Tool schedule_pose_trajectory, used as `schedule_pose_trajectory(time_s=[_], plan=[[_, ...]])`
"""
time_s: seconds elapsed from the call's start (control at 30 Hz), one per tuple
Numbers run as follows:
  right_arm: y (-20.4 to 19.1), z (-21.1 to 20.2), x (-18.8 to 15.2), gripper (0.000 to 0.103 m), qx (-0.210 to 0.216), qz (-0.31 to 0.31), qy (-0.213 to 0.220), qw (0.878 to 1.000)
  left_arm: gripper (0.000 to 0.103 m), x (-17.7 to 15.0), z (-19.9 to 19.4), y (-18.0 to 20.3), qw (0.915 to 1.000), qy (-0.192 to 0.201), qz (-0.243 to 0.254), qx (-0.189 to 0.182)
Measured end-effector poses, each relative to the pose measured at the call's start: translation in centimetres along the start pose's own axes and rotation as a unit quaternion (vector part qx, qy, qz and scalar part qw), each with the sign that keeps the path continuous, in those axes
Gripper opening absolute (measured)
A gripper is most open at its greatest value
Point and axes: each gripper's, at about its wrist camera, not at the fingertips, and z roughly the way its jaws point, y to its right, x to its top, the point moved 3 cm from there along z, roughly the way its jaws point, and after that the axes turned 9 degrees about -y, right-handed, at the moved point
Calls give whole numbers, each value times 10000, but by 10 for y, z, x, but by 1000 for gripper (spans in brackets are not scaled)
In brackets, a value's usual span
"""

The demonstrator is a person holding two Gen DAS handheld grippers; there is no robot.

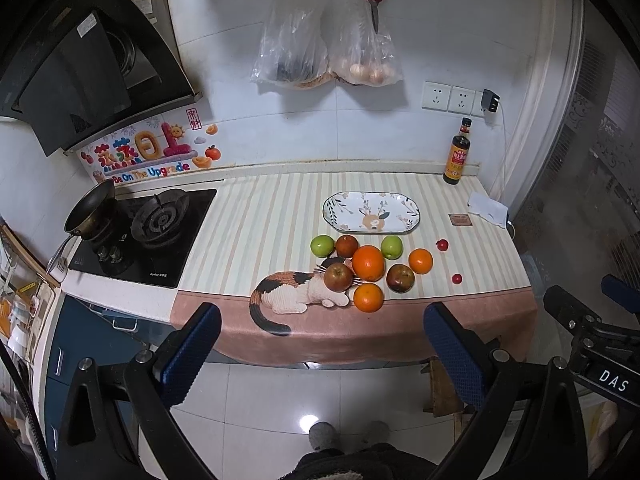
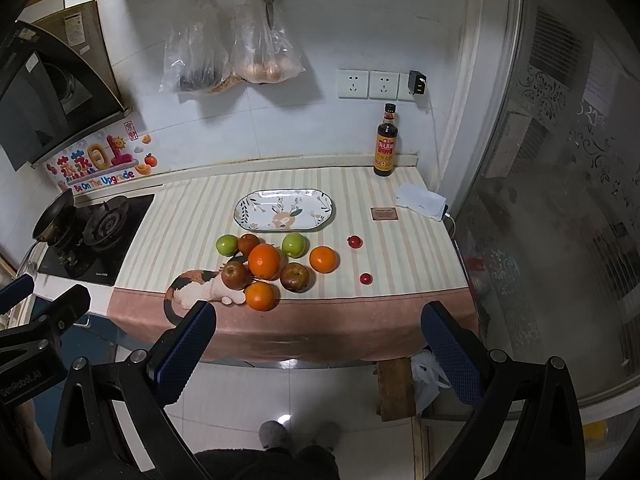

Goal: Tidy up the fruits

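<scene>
Left wrist view: left tool (image 1: 322, 346) spread, empty, hung off the counter (image 1: 256, 220) edge. Right tool (image 2: 318, 344) likewise spread. Fruits (image 1: 368, 263) clustered at plate's (image 1: 340, 216) 6 o'clock, probably staged for loading; plate bare.

The left black two-finger gripper with blue textured pads (image 1: 322, 344) is held in the air short of the near edge of the counter, its jaws spread wide with nothing between them. The right black two-finger gripper with blue textured pads (image 2: 318, 344) hangs alongside at much the same height, likewise wide apart and empty. Low in both views sit what seem to be the person's grey-slippered feet (image 1: 348, 434) on the floor, though the fisheye rim blurs them.
</scene>
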Motion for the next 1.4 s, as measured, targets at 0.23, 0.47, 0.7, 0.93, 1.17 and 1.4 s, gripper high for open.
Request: schedule_pose_trajectory(time_s=[0.23,0.47,0.7,0.93,1.17,1.4], plan=[[-3,1,-2,103,-9,-32,-19,10000,103,0,-2,1,10000,1,9,-3],[-4,0,-2,103,-17,-35,-23,10000,103,-2,-2,0,10000,-8,6,-10],[-5,1,-2,103,-22,-44,-18,10000,103,-5,-3,0,10000,-2,-1,4],[-6,1,-3,103,-15,-41,-25,10000,103,-7,-3,-2,10000,21,16,11],[-6,-1,-2,103,-26,-45,6,10000,103,-5,-4,-5,10000,35,22,5],[-7,-4,-1,103,-15,-15,61,10000,103,-2,-11,-7,10000,85,31,13]])
